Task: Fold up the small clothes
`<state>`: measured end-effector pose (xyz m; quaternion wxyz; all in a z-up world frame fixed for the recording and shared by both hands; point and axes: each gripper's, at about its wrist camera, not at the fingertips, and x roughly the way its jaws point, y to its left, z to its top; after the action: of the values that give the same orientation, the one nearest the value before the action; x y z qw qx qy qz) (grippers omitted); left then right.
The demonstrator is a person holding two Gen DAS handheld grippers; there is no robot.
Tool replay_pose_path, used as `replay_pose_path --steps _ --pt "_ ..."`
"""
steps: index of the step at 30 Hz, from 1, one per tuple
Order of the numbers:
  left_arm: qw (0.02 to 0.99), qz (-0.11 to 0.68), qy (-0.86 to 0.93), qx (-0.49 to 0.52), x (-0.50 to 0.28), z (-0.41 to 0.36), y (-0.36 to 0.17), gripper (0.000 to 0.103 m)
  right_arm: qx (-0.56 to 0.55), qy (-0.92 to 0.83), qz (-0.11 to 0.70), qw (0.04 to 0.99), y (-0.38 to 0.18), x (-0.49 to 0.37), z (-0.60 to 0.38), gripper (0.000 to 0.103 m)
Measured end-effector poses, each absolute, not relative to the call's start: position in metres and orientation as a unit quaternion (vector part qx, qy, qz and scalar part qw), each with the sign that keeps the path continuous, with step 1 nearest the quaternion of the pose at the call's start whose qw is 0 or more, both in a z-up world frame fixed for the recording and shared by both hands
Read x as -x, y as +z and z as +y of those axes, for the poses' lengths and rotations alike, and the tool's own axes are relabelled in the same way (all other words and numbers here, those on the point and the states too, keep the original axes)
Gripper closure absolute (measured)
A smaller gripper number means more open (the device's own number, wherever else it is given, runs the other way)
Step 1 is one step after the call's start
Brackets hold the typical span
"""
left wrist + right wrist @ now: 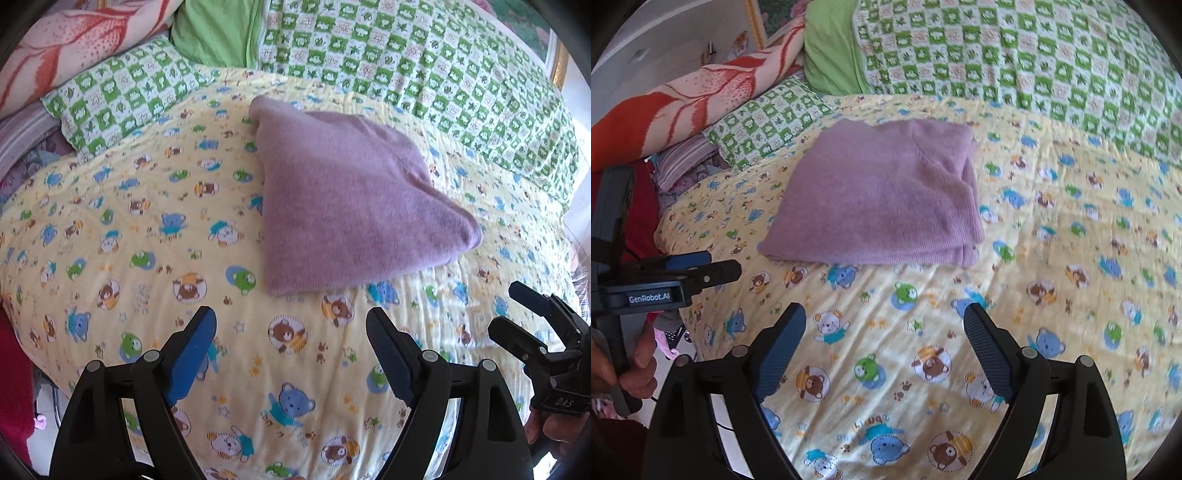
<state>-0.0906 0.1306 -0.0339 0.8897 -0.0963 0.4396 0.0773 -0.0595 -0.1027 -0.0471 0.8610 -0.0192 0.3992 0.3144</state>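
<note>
A folded purple knit garment (pixel 343 199) lies flat on the yellow bear-print quilt (pixel 147 236). In the right wrist view the same purple garment (pixel 882 195) is a neat rectangle with stacked layers at its right edge, resting on the yellow quilt (pixel 1052 258). My left gripper (pixel 291 317) hovers just short of the garment's near corner, jaws wide apart, nothing between them. My right gripper (pixel 884 314) also stands open and empty, a little back from the garment's near edge. Each gripper shows at the side of the other's view: the right gripper (pixel 517 314) and the left gripper (pixel 720 264).
A green checked quilt (pixel 424 62) covers the far part of the bed. A green pillow (pixel 831 55) and a red-and-white floral blanket (pixel 687 99) are piled at the far left. A person's hand (pixel 631 362) grips the left handle. The bed edge drops off at the left.
</note>
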Motion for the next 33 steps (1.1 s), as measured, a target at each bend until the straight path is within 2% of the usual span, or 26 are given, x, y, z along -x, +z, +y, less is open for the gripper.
replay_pose_path --steps 6,18,33 --pt "0.911 0.401 0.078 0.063 0.09 0.121 -0.025 0.017 0.029 0.309 0.367 0.877 -0.038 0.055 -0.102 0.004" --pt "0.9 0.423 0.09 0.047 0.085 0.114 -0.049 0.016 0.037 0.309 0.375 0.873 -0.055 0.039 -0.091 0.003" --pt "0.9 0.421 0.1 0.051 0.082 0.111 -0.047 0.016 0.024 0.309 0.389 0.868 -0.067 0.026 -0.079 0.003"
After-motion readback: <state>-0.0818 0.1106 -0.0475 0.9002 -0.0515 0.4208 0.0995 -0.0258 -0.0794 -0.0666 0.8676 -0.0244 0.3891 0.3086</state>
